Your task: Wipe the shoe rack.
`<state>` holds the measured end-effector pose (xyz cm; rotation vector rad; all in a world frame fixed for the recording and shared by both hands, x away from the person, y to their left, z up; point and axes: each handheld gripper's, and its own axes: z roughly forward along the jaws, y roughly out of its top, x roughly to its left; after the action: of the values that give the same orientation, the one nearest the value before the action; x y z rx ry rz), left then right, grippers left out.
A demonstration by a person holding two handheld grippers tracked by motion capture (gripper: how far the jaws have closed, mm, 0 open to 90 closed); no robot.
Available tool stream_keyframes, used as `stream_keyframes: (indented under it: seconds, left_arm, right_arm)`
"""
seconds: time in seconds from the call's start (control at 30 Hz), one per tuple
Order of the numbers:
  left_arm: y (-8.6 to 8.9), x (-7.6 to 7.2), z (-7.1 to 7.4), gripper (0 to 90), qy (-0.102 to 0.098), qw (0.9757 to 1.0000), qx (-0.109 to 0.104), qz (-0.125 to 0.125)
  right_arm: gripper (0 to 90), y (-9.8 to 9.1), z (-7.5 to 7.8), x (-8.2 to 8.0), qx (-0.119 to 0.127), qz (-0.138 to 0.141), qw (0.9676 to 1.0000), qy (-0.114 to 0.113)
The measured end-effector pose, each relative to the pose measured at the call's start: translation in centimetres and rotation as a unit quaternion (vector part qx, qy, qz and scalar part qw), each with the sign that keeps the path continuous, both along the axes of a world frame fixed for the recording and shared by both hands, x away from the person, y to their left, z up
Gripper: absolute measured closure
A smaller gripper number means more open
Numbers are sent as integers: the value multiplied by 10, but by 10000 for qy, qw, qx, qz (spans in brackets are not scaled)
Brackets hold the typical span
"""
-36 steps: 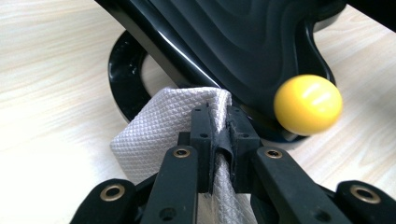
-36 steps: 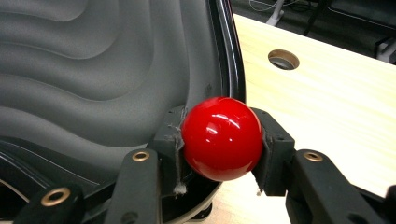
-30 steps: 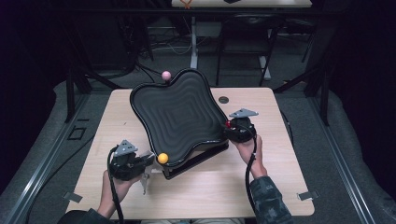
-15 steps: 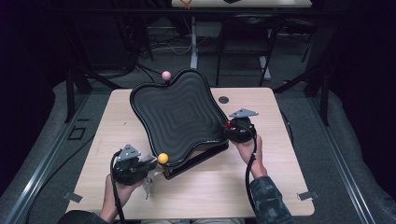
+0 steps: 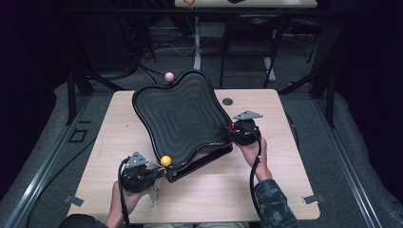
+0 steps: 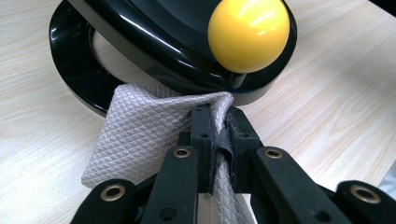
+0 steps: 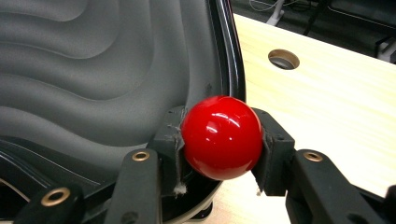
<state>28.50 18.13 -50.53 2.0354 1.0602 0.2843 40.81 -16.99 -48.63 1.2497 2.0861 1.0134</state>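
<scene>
Wood table [image 5: 285, 123] mid-frame w/ dark room behind, black wavy tray [image 5: 183, 118] tilted at center, left gripper [image 6: 218, 122] lower left pinching grey cloth [image 6: 140, 135] by yellow ball [image 6: 248, 33], right gripper [image 7: 222, 140] clamped on red ball [image 7: 221, 137] at tray's right rim, pink ball [image 5: 169, 76] up top.

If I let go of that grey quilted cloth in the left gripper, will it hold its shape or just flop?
The grey quilted cloth likely flops: it is already creased and bunched where the left gripper pinches it. It looks thin and light, and the diamond texture probably resists slipping.
</scene>
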Motion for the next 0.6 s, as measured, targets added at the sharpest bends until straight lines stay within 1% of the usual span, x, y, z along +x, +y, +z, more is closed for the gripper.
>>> stream_keyframes:
  seconds: [0.03,0.07,0.13,0.2,0.3,0.43,0.5,0.6]
  left_arm:
    - [0,0,-1,831,-2,10000,19,-14]
    - [-1,1,-3,831,53,10000,20,-1]
    - [-4,2,-7,829,97,9999,54,-30]
    - [-7,2,-10,827,126,9998,139,-48]
    - [-6,4,-15,826,185,9997,126,-11]
    - [-6,5,-17,826,237,9997,94,-2]
    - [-7,6,-20,826,277,9995,174,-35]
    - [-9,7,-27,826,398,9989,229,-1]
  right_arm:
    - [591,0,0,0,3,0,10000,1]
    - [591,0,0,0,-1,6,10000,-3]
    - [591,0,0,0,-3,6,10000,3]
    - [591,0,0,0,-6,11,10000,2]
    - [591,0,0,0,-5,9,10000,3]
    - [591,0,0,0,-7,17,10000,4]
    - [591,0,0,0,-5,13,10000,4]
    - [591,0,0,0,-5,14,10000,6]
